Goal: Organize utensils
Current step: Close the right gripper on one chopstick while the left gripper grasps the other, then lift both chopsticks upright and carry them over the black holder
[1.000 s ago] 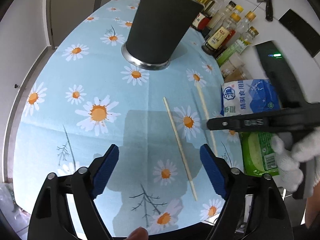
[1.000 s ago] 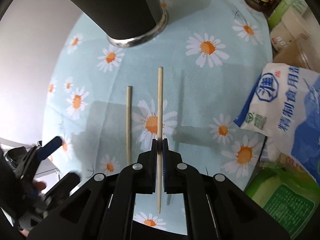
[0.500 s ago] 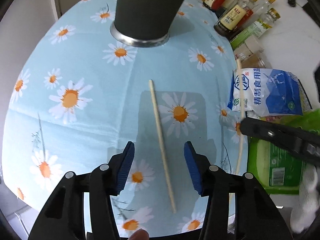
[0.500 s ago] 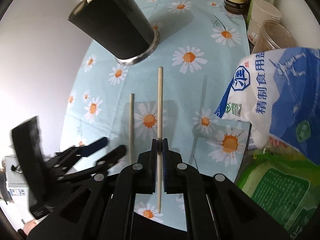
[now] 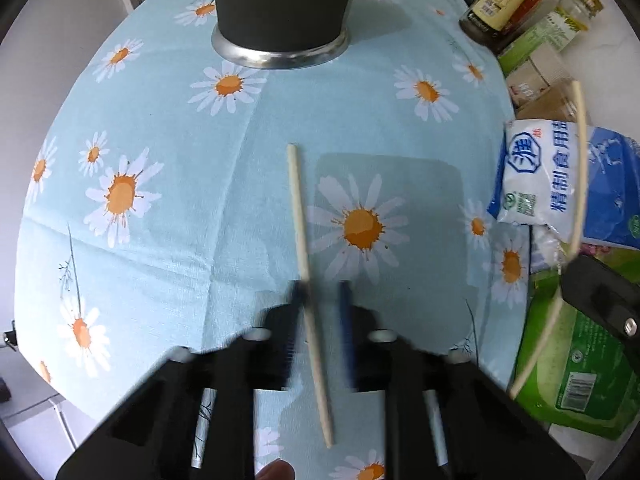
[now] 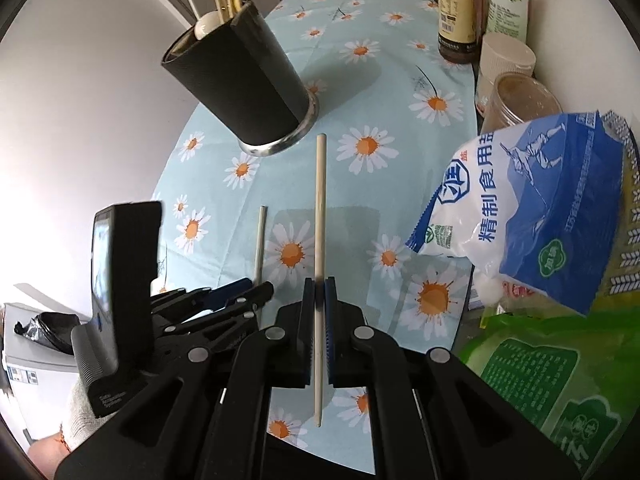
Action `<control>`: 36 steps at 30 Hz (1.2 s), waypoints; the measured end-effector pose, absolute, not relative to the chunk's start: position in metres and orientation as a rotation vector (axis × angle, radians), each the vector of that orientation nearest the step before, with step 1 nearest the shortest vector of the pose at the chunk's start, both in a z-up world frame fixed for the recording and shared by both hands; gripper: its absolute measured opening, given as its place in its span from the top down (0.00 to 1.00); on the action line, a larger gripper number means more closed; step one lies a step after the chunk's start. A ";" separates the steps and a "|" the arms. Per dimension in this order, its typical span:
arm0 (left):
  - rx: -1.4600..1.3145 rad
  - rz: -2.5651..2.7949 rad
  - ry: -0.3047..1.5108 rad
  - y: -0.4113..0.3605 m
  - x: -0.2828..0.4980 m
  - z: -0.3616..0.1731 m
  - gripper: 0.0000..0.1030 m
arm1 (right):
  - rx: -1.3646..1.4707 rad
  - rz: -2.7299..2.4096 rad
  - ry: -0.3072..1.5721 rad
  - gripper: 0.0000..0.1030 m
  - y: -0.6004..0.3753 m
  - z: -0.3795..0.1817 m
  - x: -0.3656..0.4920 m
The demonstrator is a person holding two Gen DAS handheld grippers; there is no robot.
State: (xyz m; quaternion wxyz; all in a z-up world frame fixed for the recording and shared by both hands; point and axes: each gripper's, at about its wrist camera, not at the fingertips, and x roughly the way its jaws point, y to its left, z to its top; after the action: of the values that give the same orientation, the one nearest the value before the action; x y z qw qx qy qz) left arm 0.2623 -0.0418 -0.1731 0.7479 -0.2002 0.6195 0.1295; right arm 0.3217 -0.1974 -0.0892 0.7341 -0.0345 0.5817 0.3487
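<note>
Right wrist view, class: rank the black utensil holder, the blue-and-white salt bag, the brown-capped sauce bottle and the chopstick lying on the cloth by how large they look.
1. blue-and-white salt bag, though it sits nearer the camera
2. black utensil holder
3. brown-capped sauce bottle, partly cut off at the top
4. chopstick lying on the cloth, partly hidden

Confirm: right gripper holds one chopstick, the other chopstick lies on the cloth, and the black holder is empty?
Not empty. The right wrist view shows the holder already has utensils standing in it. The right gripper does hold one chopstick; the other chopstick lies on the cloth.
</note>
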 end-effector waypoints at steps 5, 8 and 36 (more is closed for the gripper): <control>-0.392 0.310 1.371 -0.048 0.266 -0.173 0.96 | -0.081 0.802 1.267 0.95 -0.195 -0.088 0.317; -0.411 0.308 1.364 -0.047 0.269 -0.174 0.96 | -0.087 0.808 1.263 0.95 -0.194 -0.087 0.316; -0.347 0.114 1.081 0.004 0.228 -0.087 0.96 | -0.030 0.750 1.216 0.94 -0.163 -0.084 0.315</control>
State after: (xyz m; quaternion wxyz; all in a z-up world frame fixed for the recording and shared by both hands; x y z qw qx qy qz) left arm 0.2284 0.0039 -0.0866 0.8417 -0.1643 0.5115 0.0541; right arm 0.3152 -0.1630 -0.0840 0.7554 -0.0139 0.5576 0.3438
